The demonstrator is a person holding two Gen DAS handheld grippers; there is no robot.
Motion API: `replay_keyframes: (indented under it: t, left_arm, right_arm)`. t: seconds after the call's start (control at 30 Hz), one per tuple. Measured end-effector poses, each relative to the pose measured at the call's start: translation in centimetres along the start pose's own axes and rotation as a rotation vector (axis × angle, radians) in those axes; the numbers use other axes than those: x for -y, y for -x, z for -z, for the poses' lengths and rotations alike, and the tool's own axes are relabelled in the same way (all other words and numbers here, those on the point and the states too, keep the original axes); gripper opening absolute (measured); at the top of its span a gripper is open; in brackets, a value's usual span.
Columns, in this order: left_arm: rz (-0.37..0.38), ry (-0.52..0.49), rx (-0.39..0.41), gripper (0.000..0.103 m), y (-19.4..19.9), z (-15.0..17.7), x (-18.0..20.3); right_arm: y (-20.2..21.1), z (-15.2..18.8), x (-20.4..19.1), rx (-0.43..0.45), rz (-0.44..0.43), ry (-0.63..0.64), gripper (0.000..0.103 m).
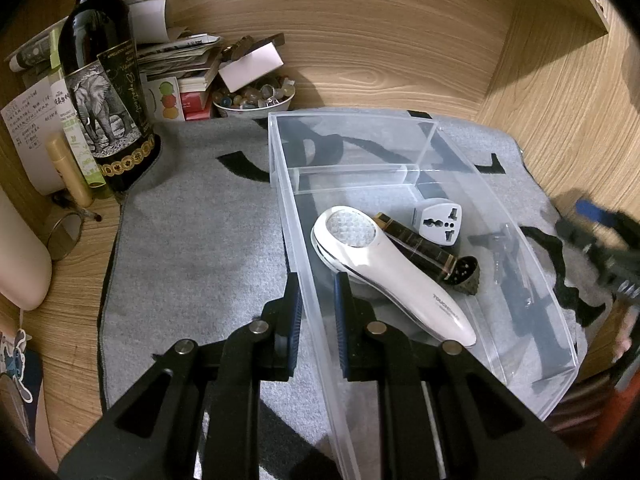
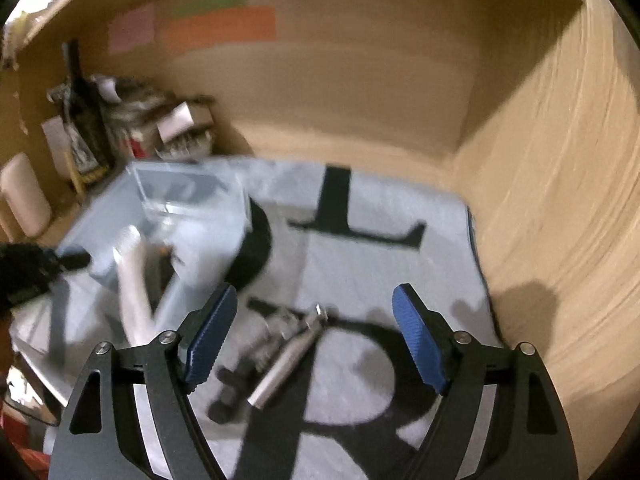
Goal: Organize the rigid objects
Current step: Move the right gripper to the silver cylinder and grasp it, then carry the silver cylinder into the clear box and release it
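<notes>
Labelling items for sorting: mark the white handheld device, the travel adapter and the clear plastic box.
white handheld device (image 1: 384,264), left wrist view, middle of its body.
travel adapter (image 1: 440,224), left wrist view, its socket face.
clear plastic box (image 1: 294,216), left wrist view, its left wall.

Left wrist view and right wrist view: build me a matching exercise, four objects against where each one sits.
1 white handheld device
2 wine bottle
3 silver cylinder
4 bowl of stones

A on the grey mat, outside the clear bin
B inside the clear bin
C on bare wood beyond the mat
D standing at the mat's far left corner

Pairs: 1-B, 2-D, 3-A, 4-C
</notes>
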State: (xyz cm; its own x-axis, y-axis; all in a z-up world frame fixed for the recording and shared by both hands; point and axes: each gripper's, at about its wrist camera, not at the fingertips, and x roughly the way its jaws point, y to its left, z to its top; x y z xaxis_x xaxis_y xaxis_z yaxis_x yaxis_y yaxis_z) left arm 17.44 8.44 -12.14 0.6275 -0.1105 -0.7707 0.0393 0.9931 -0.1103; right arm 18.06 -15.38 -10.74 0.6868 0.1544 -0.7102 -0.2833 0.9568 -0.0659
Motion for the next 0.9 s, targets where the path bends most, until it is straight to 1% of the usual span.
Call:
replay_keyframes:
  t: [0.1, 0.2, 0.3, 0.33, 0.37, 0.43, 0.5, 0.57, 0.6, 0.7, 0.73, 0.77, 0.9]
  left_arm:
    - [-0.001, -0.001, -0.001, 0.014, 0.0, 0.0, 0.0]
    - [-0.001, -0.001, -0.001, 0.014, 0.0, 0.0, 0.0]
    - [-0.002, -0.004, -0.001, 0.014, 0.0, 0.0, 0.0]
    - [-0.002, -0.004, -0.001, 0.014, 0.1, 0.0, 0.1]
    - [-0.002, -0.004, -0.001, 0.014, 0.0, -0.1, 0.1]
    - [-0.002, -0.004, -0.001, 0.014, 0.1, -0.1, 0.1]
    - [-0.003, -0.004, 0.000, 0.014, 0.0, -0.1, 0.1]
    - [-0.002, -0.004, -0.001, 0.014, 0.1, 0.0, 0.1]
    - [-0.002, -0.003, 0.000, 0.014, 0.0, -0.1, 0.0]
    - [-0.003, -0.004, -0.001, 0.014, 0.0, -0.1, 0.1]
    - [-0.003, -0.005, -0.001, 0.014, 0.0, -0.1, 0.1]
    - [-0.003, -0.005, -0.001, 0.014, 0.1, -0.1, 0.1]
    - [-0.001, -0.004, -0.001, 0.014, 0.1, -0.1, 0.1]
  right_arm:
    - [-1.8, 1.4, 0.1, -0.062, -0.008, -0.010, 0.078]
    - [-3.6, 2.8, -0.1, -0.119, -0.004, -0.009, 0.075]
    - [-4.5, 3.8, 0.1, -0.148, -0.017, -0.019, 0.067]
    - [-4.6, 4.0, 0.2, -0.158, -0.019, -0.023, 0.062]
    - [-4.5, 4.2, 0.4, -0.160, -0.016, -0.023, 0.058]
    - [-4.4, 4.3, 0.7, -0.154, -0.020, -0.033, 0.055]
    - [-4.2, 4.4, 1.0, -0.151, -0.014, -0.036, 0.048]
    - [-4.1, 4.2, 1.2, -0.149, -0.014, -0.042, 0.039]
    - [-4.3, 4.1, 1.3, -0.147, -0.017, -0.045, 0.037]
    - [-4.7, 3.6, 1.2, -0.142, -0.030, -0.058, 0.025]
    - [-4.9, 3.4, 1.3, -0.140, -0.035, -0.064, 0.016]
    - [-5.0, 3.2, 1.3, -0.140, -0.032, -0.067, 0.014]
    - [-4.6, 2.3, 1.3, -0.110, -0.035, -0.082, 0.014]
